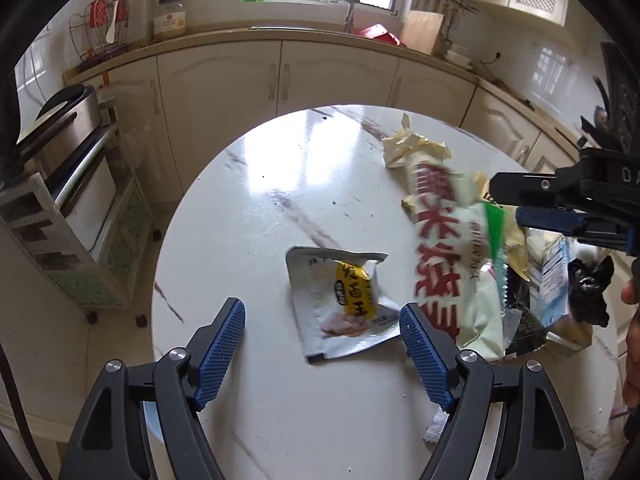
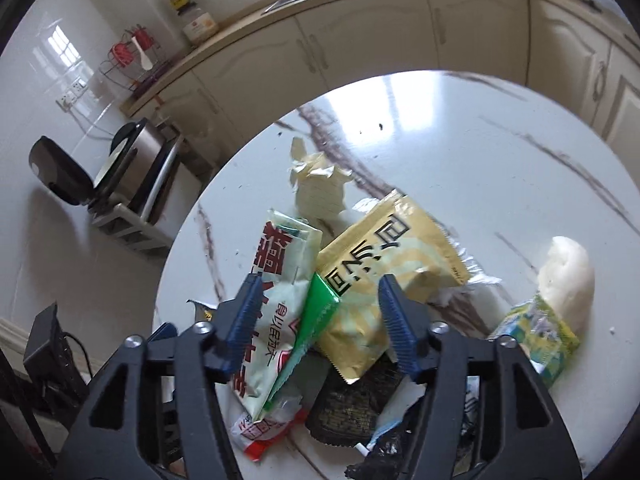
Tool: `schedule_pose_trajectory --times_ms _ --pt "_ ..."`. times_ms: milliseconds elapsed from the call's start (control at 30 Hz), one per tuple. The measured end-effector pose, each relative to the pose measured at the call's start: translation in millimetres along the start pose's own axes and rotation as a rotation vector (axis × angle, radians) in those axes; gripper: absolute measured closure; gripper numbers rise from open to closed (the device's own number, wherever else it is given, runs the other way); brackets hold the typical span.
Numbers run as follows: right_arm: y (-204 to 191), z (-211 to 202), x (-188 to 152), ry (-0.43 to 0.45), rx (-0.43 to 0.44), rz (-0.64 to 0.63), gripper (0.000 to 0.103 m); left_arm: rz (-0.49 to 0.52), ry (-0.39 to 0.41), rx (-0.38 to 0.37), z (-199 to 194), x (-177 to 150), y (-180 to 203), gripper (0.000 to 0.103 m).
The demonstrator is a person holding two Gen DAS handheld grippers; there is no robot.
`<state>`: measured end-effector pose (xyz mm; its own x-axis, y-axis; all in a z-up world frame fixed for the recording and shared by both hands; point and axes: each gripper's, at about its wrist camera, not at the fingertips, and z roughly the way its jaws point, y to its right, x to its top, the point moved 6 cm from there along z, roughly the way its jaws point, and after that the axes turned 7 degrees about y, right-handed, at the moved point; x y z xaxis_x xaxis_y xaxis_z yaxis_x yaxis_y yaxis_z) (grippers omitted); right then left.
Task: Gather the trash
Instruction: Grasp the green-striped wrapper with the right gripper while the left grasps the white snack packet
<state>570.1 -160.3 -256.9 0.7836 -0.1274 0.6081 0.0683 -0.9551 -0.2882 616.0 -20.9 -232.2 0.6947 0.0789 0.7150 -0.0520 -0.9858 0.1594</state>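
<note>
Left tongs apart over silver sachet; right tongs apart, white bun only in right view.

Crumpled wrappers heaped on table

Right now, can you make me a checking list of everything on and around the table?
Surface: round white marble-look table, glossy, with dark veins and some crumbs.
Job's things: silver and yellow packet lying alone; pile beside it with the long red-lettered wrapper, gold packet, crumpled yellow wrapper, black bag.
Clutter: white lump and green-yellow wrapper off to one side.
Grippers: left gripper open, nothing gripped, the silver packet ahead of it; right gripper open over the pile, pads not pressing anything.
Cables: dark cord by a black box on the floor.
Surroundings: cream cabinets, window, dish rack.
</note>
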Motion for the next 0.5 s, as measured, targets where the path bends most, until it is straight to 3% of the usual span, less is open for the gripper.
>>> schedule_pose_trajectory --times_ms 67,200,367,500 --pt "1.7 2.3 2.3 0.004 0.004 0.004 0.043 0.000 0.001 0.001 0.8 -0.5 1.5 0.026" --pt "-15.9 10.7 -1.2 -0.036 0.094 -0.022 0.045 0.119 -0.006 0.067 6.1 -3.0 10.1 0.024" --pt "-35.9 20.4 -11.7 -0.073 0.084 -0.073 0.045 0.114 0.004 0.046 4.8 -7.4 8.3 0.024" --pt "-46.8 24.3 -21.6 -0.120 0.130 -0.071 0.056 0.109 0.022 -0.004 -0.8 -13.4 2.8 0.024"
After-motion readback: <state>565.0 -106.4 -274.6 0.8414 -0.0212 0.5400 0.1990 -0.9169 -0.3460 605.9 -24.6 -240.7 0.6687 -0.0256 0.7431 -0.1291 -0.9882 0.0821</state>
